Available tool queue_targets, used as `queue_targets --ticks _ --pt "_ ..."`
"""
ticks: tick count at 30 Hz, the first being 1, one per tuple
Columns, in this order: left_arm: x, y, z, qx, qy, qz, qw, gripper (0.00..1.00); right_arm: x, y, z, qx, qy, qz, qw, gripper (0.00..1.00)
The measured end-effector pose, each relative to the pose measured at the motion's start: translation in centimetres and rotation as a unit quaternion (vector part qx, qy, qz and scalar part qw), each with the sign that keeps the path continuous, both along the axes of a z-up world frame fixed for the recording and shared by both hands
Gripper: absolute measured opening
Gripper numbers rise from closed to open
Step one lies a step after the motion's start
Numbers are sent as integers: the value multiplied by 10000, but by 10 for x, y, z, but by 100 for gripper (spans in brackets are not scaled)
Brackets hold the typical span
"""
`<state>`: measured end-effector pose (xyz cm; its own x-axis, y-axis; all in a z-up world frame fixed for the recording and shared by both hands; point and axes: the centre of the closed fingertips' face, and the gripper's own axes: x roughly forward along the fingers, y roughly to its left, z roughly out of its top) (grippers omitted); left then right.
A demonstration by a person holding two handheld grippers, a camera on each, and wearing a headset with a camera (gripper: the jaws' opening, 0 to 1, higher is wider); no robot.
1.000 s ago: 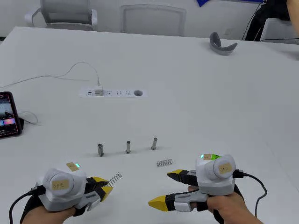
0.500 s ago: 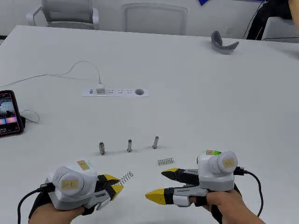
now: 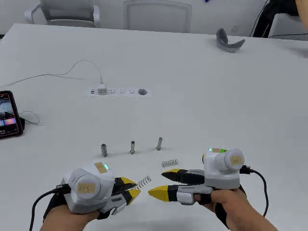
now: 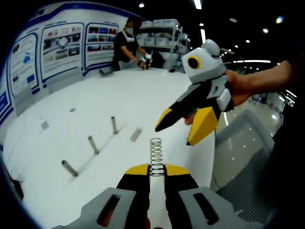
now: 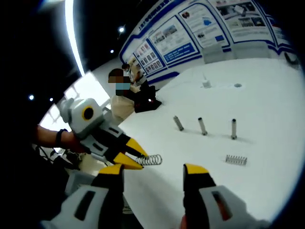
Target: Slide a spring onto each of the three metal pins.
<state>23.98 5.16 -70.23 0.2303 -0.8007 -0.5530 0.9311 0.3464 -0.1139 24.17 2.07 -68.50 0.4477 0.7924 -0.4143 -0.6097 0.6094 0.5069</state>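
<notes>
White matt tabletop (image 3: 231, 110) spreads wide in the head view, with open room on every side of the three metal pins (image 3: 132, 147), short grey cylinders standing upright in a row, apart from one another. Near the rightmost pin a loose spring (image 3: 169, 163) lies flat, a small wire coil. The left gripper (image 3: 131, 187), white-bodied with yellow-tipped black jaws, is clamped on the held spring (image 3: 143, 182), which juts past the tips toward the right gripper (image 3: 159, 184), whose jaws stand apart. Farther back lie a white power strip (image 3: 118, 91) and a phone (image 3: 7, 115) at the table's left edge, with grey chairs (image 3: 156, 14) beyond. In the left gripper view the yellow tips pinch the base of the held spring (image 4: 156, 152), its coils rising free; the right gripper (image 4: 177, 132) hangs near, above the bare table edge, and the loose spring (image 4: 136, 134) lies just beside the pins (image 4: 93, 145). In the right gripper view its own jaws gape wide; the left gripper (image 5: 136, 155) points the held spring (image 5: 150, 160) between them, with poster-hung walls behind.
</notes>
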Motion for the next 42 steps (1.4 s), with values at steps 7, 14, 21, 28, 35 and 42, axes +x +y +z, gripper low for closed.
queue_targets --ticks 7,14,21,28,35,42 --pt "-2 -3 4 -31 -27 -53 10000 10 0 3 2 158 77 3 9998 43" --pt "-6 -8 8 -49 -78 -163 9998 10 1 6 4 370 192 -31 9991 35" --pt "-11 -14 12 -88 -105 -277 9995 10 -1 11 4 480 294 28 9984 27" --pt "-11 -13 11 -53 -120 -336 9993 10 0 10 7 589 350 46 9976 19" --pt "-12 -13 12 -29 -146 -400 9991 10 -1 11 10 648 382 139 9971 15" --pt "-12 -15 11 -12 -149 -496 9987 10 -4 12 16 617 358 313 9970 13"
